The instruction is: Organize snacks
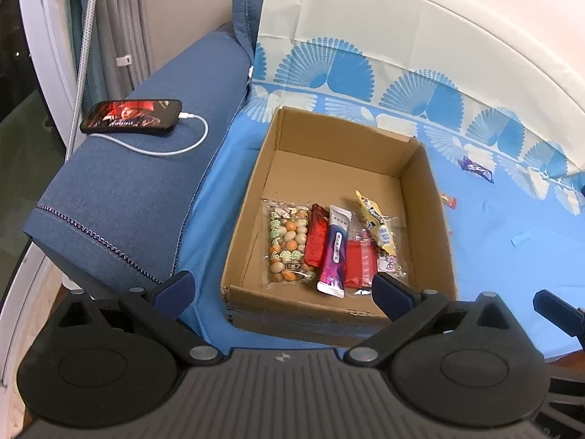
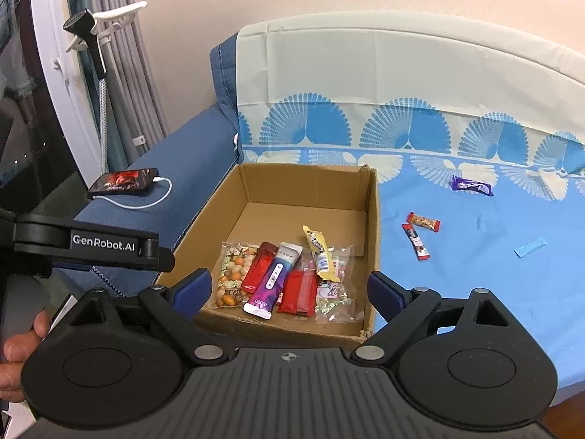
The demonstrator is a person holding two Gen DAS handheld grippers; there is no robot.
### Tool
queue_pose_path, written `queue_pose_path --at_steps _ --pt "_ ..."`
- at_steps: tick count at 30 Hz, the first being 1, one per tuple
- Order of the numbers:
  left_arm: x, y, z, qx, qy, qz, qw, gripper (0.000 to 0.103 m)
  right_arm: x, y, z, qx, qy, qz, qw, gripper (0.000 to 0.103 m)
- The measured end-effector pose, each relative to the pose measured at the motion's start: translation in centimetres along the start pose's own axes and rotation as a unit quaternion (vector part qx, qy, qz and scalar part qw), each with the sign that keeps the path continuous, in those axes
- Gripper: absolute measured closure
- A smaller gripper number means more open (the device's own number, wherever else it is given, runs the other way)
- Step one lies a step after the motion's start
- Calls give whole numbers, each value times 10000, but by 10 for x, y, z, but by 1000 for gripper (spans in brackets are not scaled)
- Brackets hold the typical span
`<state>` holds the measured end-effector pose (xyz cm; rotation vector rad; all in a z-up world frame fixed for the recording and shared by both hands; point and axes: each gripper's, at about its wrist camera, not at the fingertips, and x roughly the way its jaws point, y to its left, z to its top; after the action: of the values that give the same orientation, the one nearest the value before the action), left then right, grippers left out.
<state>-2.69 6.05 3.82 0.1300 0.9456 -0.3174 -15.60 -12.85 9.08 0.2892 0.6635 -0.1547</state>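
An open cardboard box (image 1: 427, 219) (image 2: 373, 226) sits on the blue cloth. Inside lie a clear bag of coated nuts (image 1: 289, 245) (image 2: 234, 278), a purple-white pouch (image 1: 334, 252) (image 2: 272, 278), red packets (image 1: 360, 263) (image 2: 299, 291) and a yellow bar (image 1: 376, 225) (image 2: 321, 252). Out on the cloth to the right are a purple wrapper (image 2: 471, 185) (image 1: 475, 168), two red bars (image 2: 424, 222) and a pale blue sachet (image 2: 530, 247). My left gripper (image 1: 283, 291) and right gripper (image 2: 289, 289) hover at the box's near edge, both open and holding nothing.
A phone (image 1: 131, 115) (image 2: 124, 181) on a white charging cable rests on the blue sofa arm (image 1: 128, 190) left of the box. Grey curtains and a handheld steamer (image 2: 84, 25) stand behind. A hand (image 2: 22, 344) holds the left gripper's body (image 2: 102, 243).
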Motion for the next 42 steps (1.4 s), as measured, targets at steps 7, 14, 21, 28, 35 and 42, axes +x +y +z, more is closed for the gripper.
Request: queue_pose_path --at_steps 7,14,21,28,35,42 --pt "-7 -6 -1 109 -92 36 9999 0 -7 -5 -2 100 -100 21 9999 10" --pt "-6 -12 0 176 -81 82 9998 0 -8 -12 -5 223 -103 49 9997 9" --pt "-3 -18 4 233 -79 123 9996 0 -5 -18 -5 336 -87 77 9994 9" --pt "2 -28 9 325 -44 154 9993 0 1 -28 -5 507 -42 77 9987 9" --pt "5 -44 19 462 -74 137 9988 0 3 -43 -5 715 -70 23 9974 9" --pt "11 -65 27 596 -56 86 9982 0 6 -65 -4 898 -74 -74 9959 9"
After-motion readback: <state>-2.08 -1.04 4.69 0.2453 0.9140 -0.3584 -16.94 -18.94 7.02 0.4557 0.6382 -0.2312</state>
